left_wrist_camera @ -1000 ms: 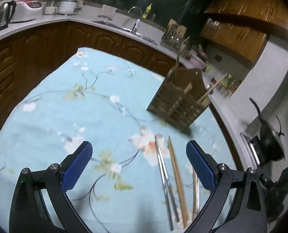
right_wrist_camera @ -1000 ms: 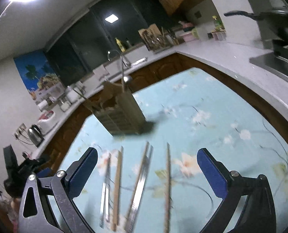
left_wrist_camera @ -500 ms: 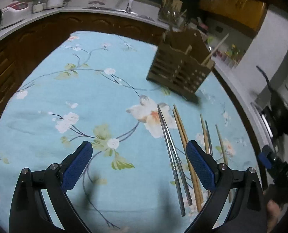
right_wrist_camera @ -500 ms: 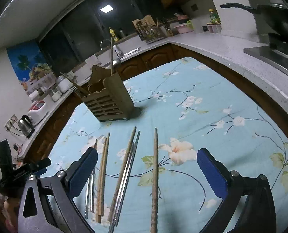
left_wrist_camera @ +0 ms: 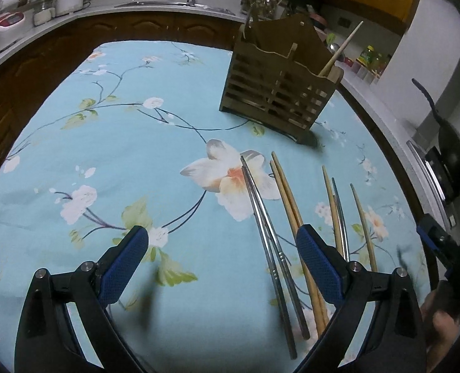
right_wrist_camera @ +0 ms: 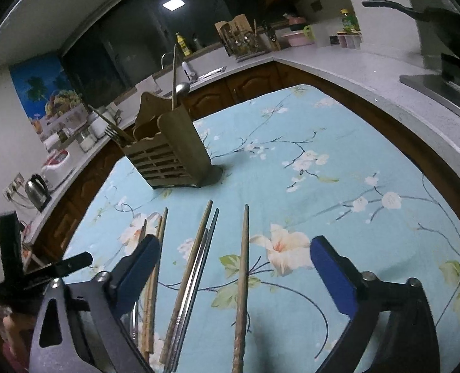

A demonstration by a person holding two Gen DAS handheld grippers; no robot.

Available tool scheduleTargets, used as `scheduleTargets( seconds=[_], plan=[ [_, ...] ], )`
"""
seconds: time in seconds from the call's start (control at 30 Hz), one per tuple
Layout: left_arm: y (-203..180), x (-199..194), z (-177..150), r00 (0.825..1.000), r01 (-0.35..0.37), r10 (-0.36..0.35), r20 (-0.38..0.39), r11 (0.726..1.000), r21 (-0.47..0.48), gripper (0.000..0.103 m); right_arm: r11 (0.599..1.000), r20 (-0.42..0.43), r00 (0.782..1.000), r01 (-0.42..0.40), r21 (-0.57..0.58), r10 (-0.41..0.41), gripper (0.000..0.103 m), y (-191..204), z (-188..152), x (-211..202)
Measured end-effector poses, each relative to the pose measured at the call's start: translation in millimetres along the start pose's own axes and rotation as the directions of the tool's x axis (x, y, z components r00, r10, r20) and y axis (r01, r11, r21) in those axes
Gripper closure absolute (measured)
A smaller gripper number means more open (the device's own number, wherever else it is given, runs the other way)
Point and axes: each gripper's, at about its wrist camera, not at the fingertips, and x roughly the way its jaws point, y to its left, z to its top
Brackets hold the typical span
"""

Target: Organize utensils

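Note:
A wooden slatted utensil holder (left_wrist_camera: 279, 93) stands on the floral blue tablecloth (left_wrist_camera: 121, 155), with a chopstick and utensils in it; it also shows in the right wrist view (right_wrist_camera: 170, 155). Several chopsticks lie side by side in front of it: a metal pair (left_wrist_camera: 267, 233), a wooden pair (left_wrist_camera: 292, 211) and more to the right (left_wrist_camera: 338, 214). In the right wrist view a single wooden chopstick (right_wrist_camera: 243, 273) lies between the jaws, with others (right_wrist_camera: 195, 264) to its left. My left gripper (left_wrist_camera: 222, 264) is open and empty above the cloth. My right gripper (right_wrist_camera: 234, 279) is open and empty.
A kitchen counter (right_wrist_camera: 369, 71) curves around the table, with a sink (left_wrist_camera: 174, 1), a kettle (right_wrist_camera: 37, 189), jars and a knife block (right_wrist_camera: 242, 39). A black pan (left_wrist_camera: 456, 161) sits on a stove at the right. The other gripper shows at each view's edge.
Both grippers have tilted down and come closer to the table, so the chopsticks and holder look larger. Both stay open and empty. No utensil has moved.

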Motion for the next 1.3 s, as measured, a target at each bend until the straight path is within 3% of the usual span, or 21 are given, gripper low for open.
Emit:
scheduleTargets(
  seconds=[0.13, 0.2, 0.37, 0.5, 0.57, 0.73, 0.97, 1.3],
  plan=[
    [-6, 14, 6, 1.0, 0.001, 0.0, -0.026, 1.0, 0.018, 0.02, 1.0, -0.052, 0.999, 0.01, -0.026, -0.011, 0.031, 3, 3, 20],
    [-10, 21, 9, 0.999, 0.008, -0.007, -0.035, 1.0, 0.025, 0.024, 1.0, -0.079, 0.997, 0.002, -0.029, -0.004, 0.046, 5, 4, 29],
    [-19, 41, 15, 0.997, 0.002, 0.002, -0.074, 0.998, 0.056, 0.044, 0.997, -0.123, 0.992, -0.019, -0.07, 0.01, 0.063, 20, 8, 50],
    [-21, 57, 16, 0.994, 0.003, 0.004, -0.113, 0.998, 0.065, 0.053, 0.995, -0.17, 0.985, -0.046, -0.09, 0.03, 0.075, 32, 11, 72],
    [-21, 63, 17, 0.992, 0.008, 0.001, -0.127, 0.997, 0.072, 0.062, 0.993, -0.184, 0.982, -0.056, -0.1, 0.037, 0.077, 38, 14, 83],
    [-23, 69, 22, 0.991, 0.019, -0.007, -0.133, 0.996, 0.088, 0.065, 0.99, -0.232, 0.972, -0.059, -0.13, 0.028, 0.077, 49, 22, 116],
    [-19, 77, 30, 0.992, 0.027, -0.013, -0.129, 0.994, 0.104, 0.081, 0.99, -0.285, 0.959, -0.052, -0.134, 0.011, 0.081, 47, 24, 144],
    [-20, 89, 44, 0.986, 0.05, -0.031, -0.165, 0.992, 0.113, 0.085, 0.987, -0.291, 0.957, -0.046, -0.155, -0.001, 0.082, 50, 30, 157]
  ],
)
